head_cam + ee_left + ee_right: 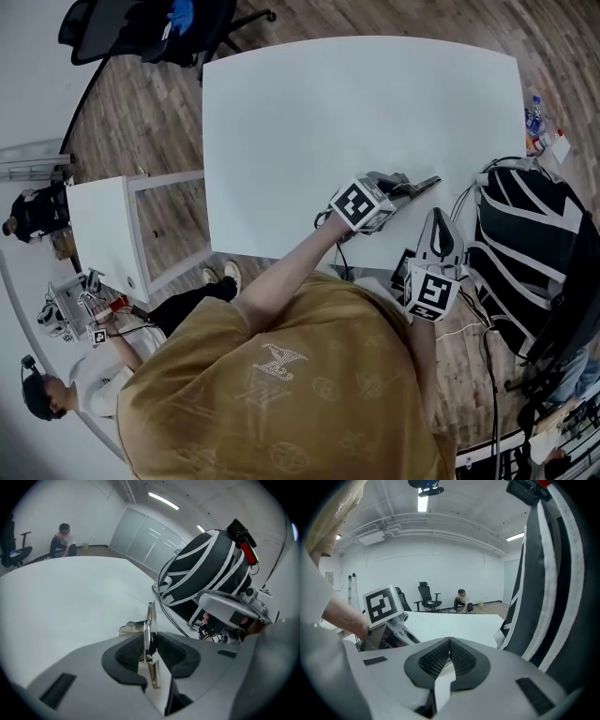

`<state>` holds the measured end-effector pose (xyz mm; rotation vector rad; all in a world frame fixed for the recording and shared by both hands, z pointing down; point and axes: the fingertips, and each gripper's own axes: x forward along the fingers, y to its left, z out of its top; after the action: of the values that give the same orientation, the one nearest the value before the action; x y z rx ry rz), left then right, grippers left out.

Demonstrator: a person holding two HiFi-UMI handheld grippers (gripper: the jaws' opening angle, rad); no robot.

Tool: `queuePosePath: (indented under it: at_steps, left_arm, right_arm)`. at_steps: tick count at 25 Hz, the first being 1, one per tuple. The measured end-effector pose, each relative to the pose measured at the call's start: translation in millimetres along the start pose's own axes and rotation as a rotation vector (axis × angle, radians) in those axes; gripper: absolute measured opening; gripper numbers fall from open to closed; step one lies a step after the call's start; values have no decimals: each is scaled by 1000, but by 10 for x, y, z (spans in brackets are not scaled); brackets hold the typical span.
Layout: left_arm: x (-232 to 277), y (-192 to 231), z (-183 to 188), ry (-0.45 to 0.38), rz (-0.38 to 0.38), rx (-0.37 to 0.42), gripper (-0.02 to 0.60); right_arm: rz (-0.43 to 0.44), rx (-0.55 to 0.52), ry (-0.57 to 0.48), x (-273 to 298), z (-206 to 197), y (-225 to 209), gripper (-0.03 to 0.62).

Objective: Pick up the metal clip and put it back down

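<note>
The silver sprung metal clip (149, 626) is half hidden between the fingers of the left gripper (150, 641), which pinch it edge-on over the white surface (70, 597). Its long axis points up and away, towards a black-and-white striped bag (211, 569) just beyond. The fingers of the right gripper (450, 646) are pressed together on nothing.

Big white table (356, 112) fills most of the head view, sitting on a wood-plank floor (141, 122). Right at its right edge there's a black bag with white stripes (525, 244), with cables (488, 370) trailing on the floor next to it. A black office chair (141, 28) sits off the far left corner with something blue (181, 14) on it. Left of the table is a small white cabinet (98, 230), and a person (37, 214) sits low just beside it. Another person (56, 394) is at the bottom left. Strip lights (163, 501) run along the ceiling.
</note>
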<state>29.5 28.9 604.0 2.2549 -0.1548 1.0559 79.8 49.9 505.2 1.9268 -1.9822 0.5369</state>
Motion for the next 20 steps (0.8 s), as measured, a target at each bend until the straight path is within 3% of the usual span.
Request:
queuePosePath:
  at_steps: [8, 15, 20]
  left_arm:
    - [-138, -61, 83, -67, 24, 22, 98]
    - [-382, -203, 394, -267, 86, 172, 97]
    - [-510, -255, 512, -329, 106, 198, 97]
  right_arm:
    - [3, -12, -35, -67, 124, 40, 6]
    - [-10, -27, -60, -152, 208, 12, 6]
    - [-28, -31, -74, -162, 257, -38, 6]
